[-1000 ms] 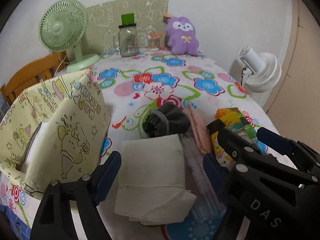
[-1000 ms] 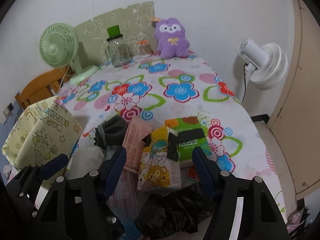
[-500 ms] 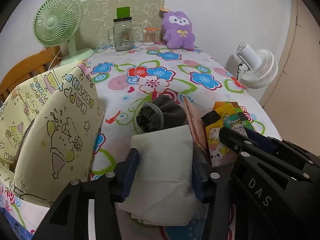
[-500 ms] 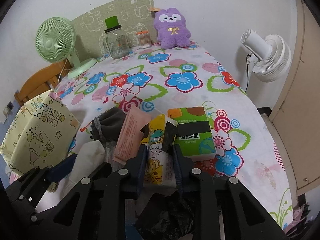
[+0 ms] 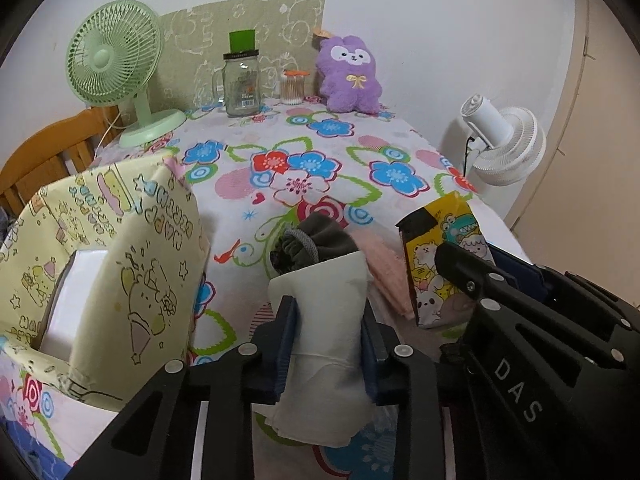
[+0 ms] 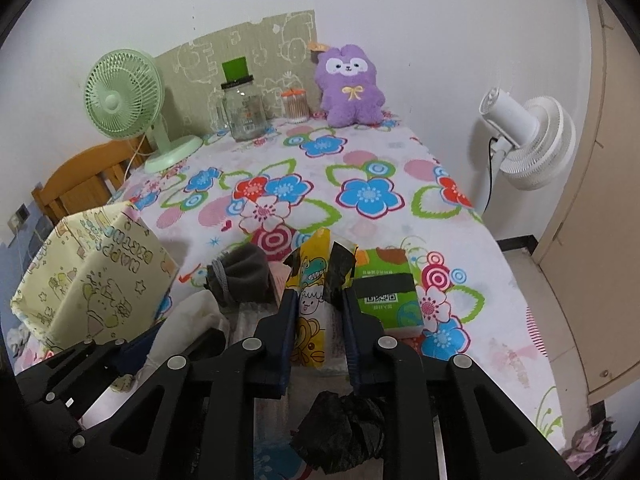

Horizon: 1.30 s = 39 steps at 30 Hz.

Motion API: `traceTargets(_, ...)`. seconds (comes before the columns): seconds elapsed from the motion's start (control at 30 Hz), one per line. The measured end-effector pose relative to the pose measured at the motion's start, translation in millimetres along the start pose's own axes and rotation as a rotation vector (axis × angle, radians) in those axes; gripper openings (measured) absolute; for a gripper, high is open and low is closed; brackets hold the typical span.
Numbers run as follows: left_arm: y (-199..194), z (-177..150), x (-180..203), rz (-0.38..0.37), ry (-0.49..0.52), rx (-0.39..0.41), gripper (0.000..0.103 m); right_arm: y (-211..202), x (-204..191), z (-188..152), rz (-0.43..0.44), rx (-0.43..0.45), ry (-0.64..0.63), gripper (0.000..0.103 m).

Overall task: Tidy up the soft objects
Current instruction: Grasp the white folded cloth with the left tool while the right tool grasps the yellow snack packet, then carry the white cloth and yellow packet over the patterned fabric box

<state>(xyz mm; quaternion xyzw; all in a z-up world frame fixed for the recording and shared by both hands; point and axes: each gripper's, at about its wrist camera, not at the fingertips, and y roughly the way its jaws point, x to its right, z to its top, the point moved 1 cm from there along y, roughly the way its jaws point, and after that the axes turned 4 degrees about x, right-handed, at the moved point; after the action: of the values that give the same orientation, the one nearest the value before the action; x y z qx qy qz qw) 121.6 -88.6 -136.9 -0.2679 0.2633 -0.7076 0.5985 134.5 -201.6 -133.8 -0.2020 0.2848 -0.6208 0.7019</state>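
My left gripper (image 5: 328,312) is shut on a folded white cloth (image 5: 324,344) and holds it lifted off the table. My right gripper (image 6: 318,300) is shut on a yellow cartoon tissue pack (image 6: 310,292), which also shows at the right of the left wrist view (image 5: 440,256). A rolled grey sock (image 5: 316,240) and a pink cloth (image 5: 384,268) lie on the flowered tablecloth (image 5: 320,168) just ahead. A yellow patterned fabric box (image 5: 100,264) stands open at the left. A green tissue pack (image 6: 386,292) lies right of my right gripper.
A green desk fan (image 5: 116,68), a glass jar (image 5: 242,84), a cotton swab jar (image 5: 294,88) and a purple plush toy (image 5: 352,76) stand at the table's back. A white floor fan (image 5: 504,144) is beyond the right edge. A black plastic bag (image 6: 340,428) lies under my right gripper.
Both grippers closed from open: the left onto the white cloth, the right onto the yellow tissue pack. Both items are now raised off the table.
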Motion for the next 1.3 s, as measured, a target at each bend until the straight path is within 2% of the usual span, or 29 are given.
traceTargets(0.23, -19.1, 11.9, 7.4, -0.027, 0.020, 0.049, 0.024, -23.1, -3.4, 13.7, -0.012, 0.054, -0.006, 0.025)
traceTargets(0.9, -64.5, 37.7, 9.6, -0.038, 0.062, 0.145, 0.023, -73.4, -15.1, 37.7, -0.043, 0.149, -0.018, 0.025)
traceTargets(1.3, -82.4, 44.3, -8.4, 0.001, 0.095, 0.199, 0.023, -81.8, -39.7, 44.3, -0.037, 0.162, -0.037, 0.025)
